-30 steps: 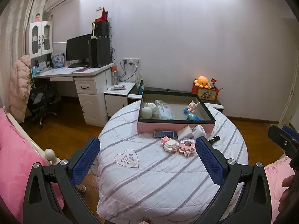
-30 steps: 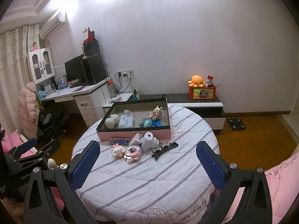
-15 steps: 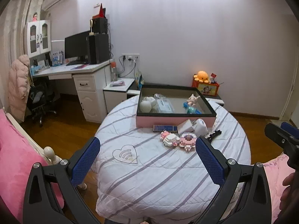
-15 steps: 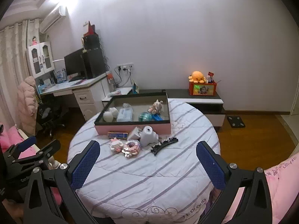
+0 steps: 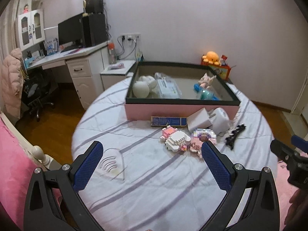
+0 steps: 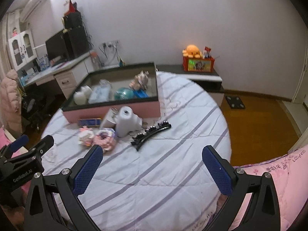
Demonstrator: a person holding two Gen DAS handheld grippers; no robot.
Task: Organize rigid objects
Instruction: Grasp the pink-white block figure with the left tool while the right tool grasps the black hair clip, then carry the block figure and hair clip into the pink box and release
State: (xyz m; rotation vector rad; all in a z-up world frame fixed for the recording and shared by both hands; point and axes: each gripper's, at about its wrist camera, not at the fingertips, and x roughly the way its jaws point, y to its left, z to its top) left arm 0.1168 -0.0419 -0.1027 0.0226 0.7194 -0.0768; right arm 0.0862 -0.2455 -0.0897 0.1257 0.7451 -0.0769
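Note:
A pink box with a black rim [image 5: 179, 111] [image 6: 115, 111] stands at the far side of a round table with a striped cloth [image 5: 154, 182] [image 6: 163, 173]. Several things lie in it. In front of it lie a blue flat pack [image 5: 169, 121], a white charger [image 5: 199, 120], a white round device [image 5: 221, 121] [image 6: 125, 123], two brick figures [image 5: 177, 139] [image 5: 205, 137] and a black hair clip [image 5: 235, 134] [image 6: 151, 133]. My left gripper [image 5: 152, 165] and right gripper [image 6: 152, 169] are open and empty over the near cloth.
A white desk [image 5: 63, 57] with a monitor stands at the left, with a chair and a pink coat. A low cabinet [image 6: 192, 75] with a red toy box stands behind the table. Pink bedding [image 5: 11, 173] [image 6: 279, 173] lies on both sides.
Both grippers have moved forward toward the table, so the box and the loose things look larger. Both stay open and empty.

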